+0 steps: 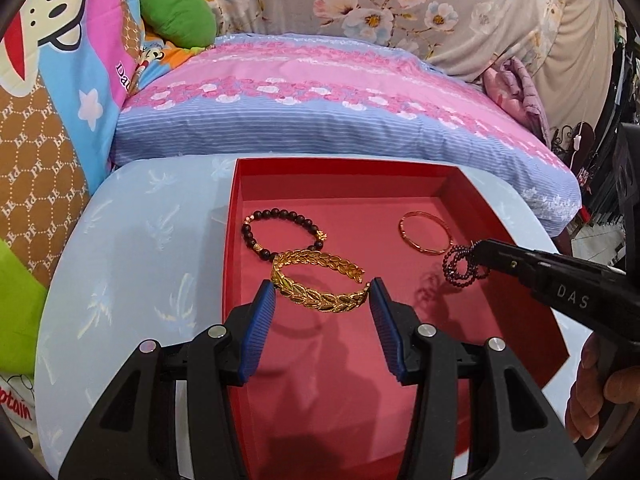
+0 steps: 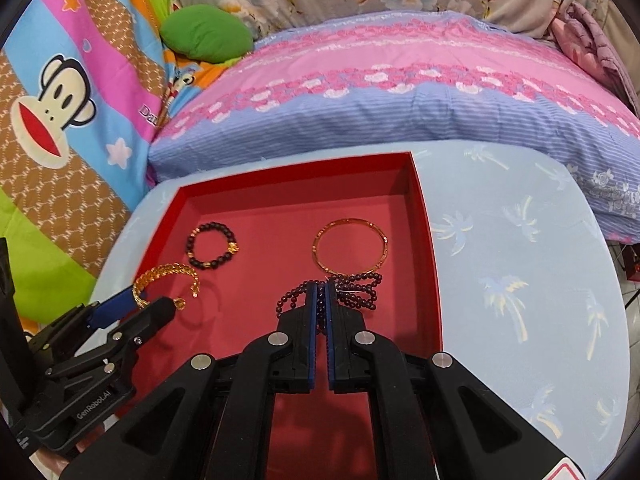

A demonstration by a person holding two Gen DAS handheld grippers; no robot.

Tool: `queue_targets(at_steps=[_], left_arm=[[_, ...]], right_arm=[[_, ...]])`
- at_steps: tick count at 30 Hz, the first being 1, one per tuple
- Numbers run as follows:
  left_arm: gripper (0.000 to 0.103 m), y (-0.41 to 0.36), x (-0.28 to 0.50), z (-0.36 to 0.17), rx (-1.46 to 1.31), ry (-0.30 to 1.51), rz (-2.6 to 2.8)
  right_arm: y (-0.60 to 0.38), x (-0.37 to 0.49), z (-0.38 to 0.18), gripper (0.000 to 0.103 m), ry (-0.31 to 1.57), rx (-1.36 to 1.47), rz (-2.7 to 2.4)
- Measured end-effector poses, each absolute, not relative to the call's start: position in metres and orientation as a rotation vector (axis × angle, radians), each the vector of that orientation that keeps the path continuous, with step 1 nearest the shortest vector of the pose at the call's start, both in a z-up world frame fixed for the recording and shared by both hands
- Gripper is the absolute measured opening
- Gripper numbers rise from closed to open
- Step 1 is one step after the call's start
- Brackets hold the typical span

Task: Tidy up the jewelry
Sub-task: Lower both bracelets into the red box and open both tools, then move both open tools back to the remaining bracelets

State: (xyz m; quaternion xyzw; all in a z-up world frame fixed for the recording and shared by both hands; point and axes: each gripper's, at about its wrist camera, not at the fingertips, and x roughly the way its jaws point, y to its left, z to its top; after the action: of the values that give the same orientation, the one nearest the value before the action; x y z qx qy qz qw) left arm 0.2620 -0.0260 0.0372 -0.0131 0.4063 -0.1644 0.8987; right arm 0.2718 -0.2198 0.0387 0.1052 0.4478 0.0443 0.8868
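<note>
Left gripper (image 1: pixel 322 292) half-spread, apparently gripping; right gripper (image 2: pixel 321 292) clamped tight, both angled down.

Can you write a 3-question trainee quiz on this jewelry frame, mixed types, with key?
1. True or false: the right gripper is shut on the purple bead strand.
2. Which piece sits between the pads of the left gripper?
A. dark bead bracelet
B. gold leaf cuff
C. thin gold bangle
3. Fill in: the two pieces that no gripper holds lie inside the red ____.

Key
1. True; the strand hangs in loops on both sides of the closed jaws.
2. B; the pads grip its two ends and its shadow lies apart on the floor below.
3. Box.
</note>
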Motion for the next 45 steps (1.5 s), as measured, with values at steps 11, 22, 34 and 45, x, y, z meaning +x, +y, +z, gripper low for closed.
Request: queue_targets(at_steps=[11,22,34,45], left_arm=[[0.052,-0.019,0.26,0.035,-0.041,0.826,-0.31],[0.052,0.002,0.205,0.057,-0.072,0.774,-0.323],[0.052,0.016,0.148,0.054,-0.09,0.786,-0.309],[0.052,0.033,0.11,0.026,-0.135,0.84,-0.279]], right_arm=[[-0.233,0.26,0.037,0.034,0.906,0.227,0.037],[-0.222,0.2,0.057,0.037,0.873,0.231,0.074],[-0.207,0.138,0.058,0.038,0.874,0.219,0.071],[-0.194,0.089,0.027,0.038,0.942,0.228,0.066]])
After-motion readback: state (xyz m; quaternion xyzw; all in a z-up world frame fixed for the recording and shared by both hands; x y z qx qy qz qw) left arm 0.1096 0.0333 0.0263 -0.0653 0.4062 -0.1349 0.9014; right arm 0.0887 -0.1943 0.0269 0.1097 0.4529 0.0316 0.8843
